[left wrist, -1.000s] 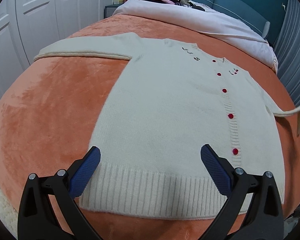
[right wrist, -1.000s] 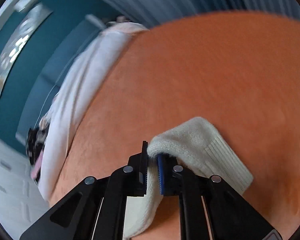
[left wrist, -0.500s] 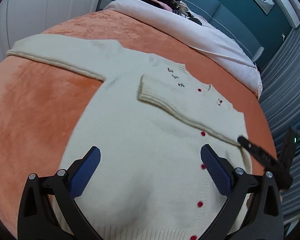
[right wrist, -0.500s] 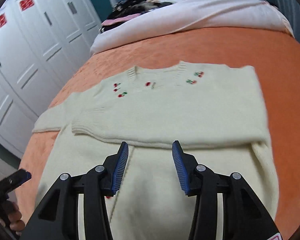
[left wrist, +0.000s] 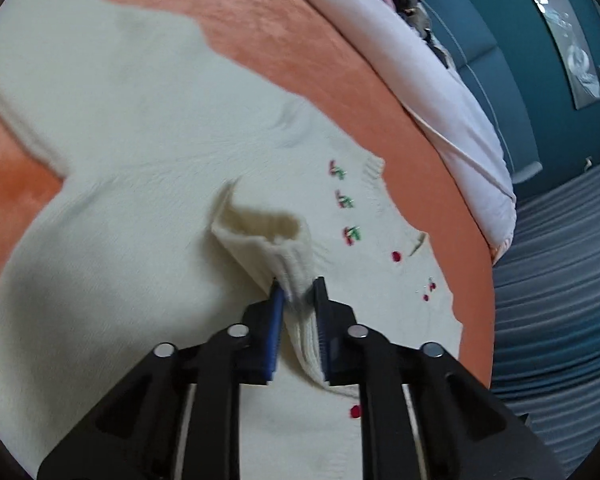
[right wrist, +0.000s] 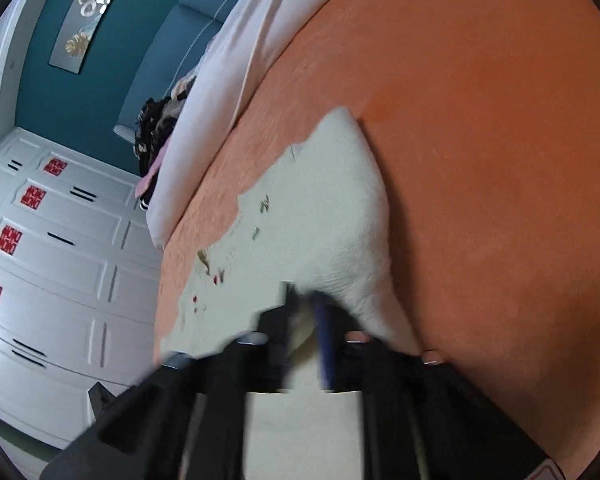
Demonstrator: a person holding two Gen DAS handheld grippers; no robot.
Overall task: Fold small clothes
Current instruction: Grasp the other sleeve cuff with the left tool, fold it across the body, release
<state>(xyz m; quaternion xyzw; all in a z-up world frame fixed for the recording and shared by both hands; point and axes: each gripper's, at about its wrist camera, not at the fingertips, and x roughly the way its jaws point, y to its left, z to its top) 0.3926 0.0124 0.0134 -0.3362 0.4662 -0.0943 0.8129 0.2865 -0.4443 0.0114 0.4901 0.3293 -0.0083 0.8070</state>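
Cardigan: my one cream knit cardigan (left wrist: 140, 208) lies spread on the orange blanket (left wrist: 292, 40), front up, one sleeve reaching toward the left of my left view
Left gripper: my left gripper (left wrist: 297, 286) is clamped on the ribbed cuff (left wrist: 284, 248) of the sleeve folded across the chest
Right gripper: my right gripper (right wrist: 304, 300) is closing, cream knit between its jaws (the view is blurred, so I cannot tell if the pads press yet)
Handling: I judge it soft, light and limp, not slippery; it sags wherever I lift
Where to hold: ribbed cuffs and hem, the firmest edges
Count: one cardigan, two grippers, three embroidered cherries (left wrist: 346, 200) by the neckline
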